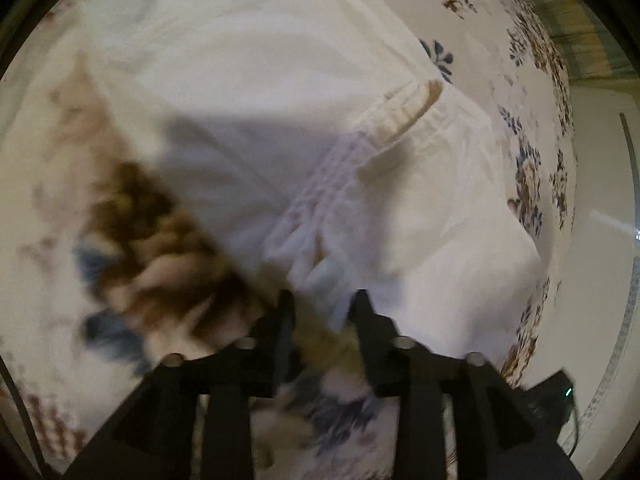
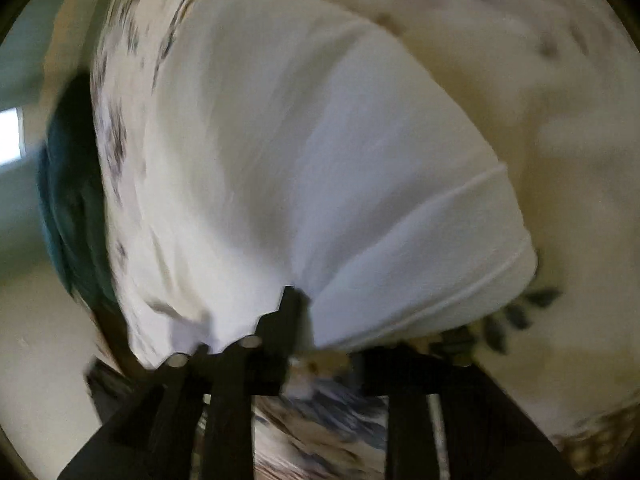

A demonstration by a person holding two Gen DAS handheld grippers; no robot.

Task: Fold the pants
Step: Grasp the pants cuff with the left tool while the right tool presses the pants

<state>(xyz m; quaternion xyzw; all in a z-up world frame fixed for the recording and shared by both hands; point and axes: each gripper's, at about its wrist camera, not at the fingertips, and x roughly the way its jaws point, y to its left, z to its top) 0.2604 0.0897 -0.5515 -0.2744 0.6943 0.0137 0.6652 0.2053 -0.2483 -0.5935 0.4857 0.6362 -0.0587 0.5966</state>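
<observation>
White pants (image 1: 248,92) lie spread on a floral bedsheet (image 1: 532,184). Their gathered elastic waistband (image 1: 360,148) runs diagonally down to my left gripper (image 1: 323,304). That gripper is shut on the waistband's near end, and the cloth fills the gap between its black fingers (image 1: 285,312). In the right wrist view a white pant leg (image 2: 304,152) with a stitched hem (image 2: 460,240) bulges up in front of my right gripper (image 2: 324,320). Creases fan out from the left finger (image 2: 290,312), and cloth hides the other fingertip. This gripper is shut on the leg's edge. Both views are blurred.
The bed's edge curves down the right of the left wrist view, with pale floor (image 1: 600,168) beyond. A small black device with a green light (image 1: 560,392) sits low at that edge. A dark teal cloth (image 2: 68,200) hangs at the bed's left side in the right wrist view.
</observation>
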